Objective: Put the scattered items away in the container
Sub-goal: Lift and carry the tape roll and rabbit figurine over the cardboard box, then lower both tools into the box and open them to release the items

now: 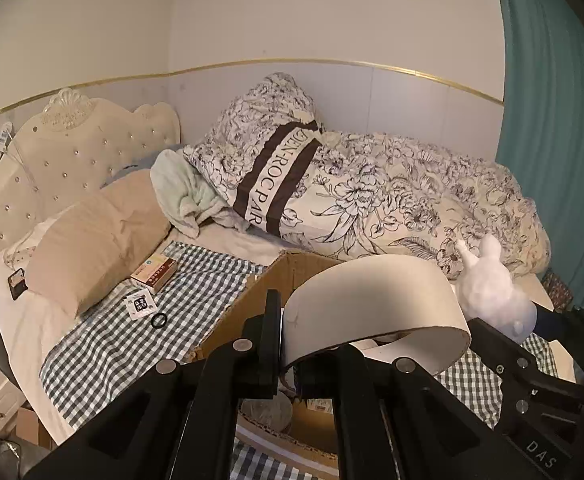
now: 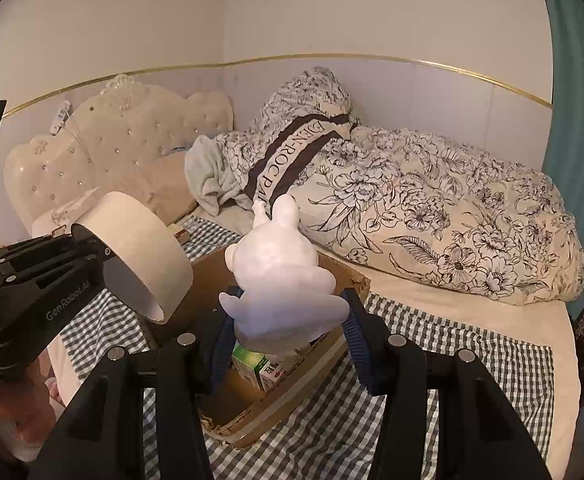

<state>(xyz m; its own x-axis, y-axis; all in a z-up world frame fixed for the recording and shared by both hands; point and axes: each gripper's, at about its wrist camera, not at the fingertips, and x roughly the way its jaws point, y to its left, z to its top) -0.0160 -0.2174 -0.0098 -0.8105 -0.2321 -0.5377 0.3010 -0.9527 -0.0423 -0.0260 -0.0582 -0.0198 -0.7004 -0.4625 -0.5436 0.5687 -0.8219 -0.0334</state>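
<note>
**Two grippers above the box on the bed**

A bed (image 2: 472,312) with a tufted cream headboard (image 1: 72,160) fills the room's corner, a floral duvet (image 2: 432,220) heaped along its far edge and a checked cloth (image 1: 132,328) spread over its middle. On that cloth sits an open cardboard box (image 2: 332,276).

The left gripper (image 1: 372,340) holds a wide roll of cream tape (image 1: 376,300), smooth-sided and tilted, its fingers closed on the roll's wall above the box. The right gripper (image 2: 288,320) clamps a white plush toy (image 2: 280,272) with rabbit-like ears between blue-padded fingers (image 2: 356,324), also over the box.

Inside the box a green-and-white carton (image 2: 258,364) shows; the rest of the contents are hidden by the toy and gripper bodies. Near the bed's head end, on the cloth beside a tan pillow (image 1: 100,240), lie a red-and-cream flat box (image 1: 154,276), a small white sachet (image 1: 139,304) and a black ring (image 1: 159,321). The sachet's print is too small to read.
</note>
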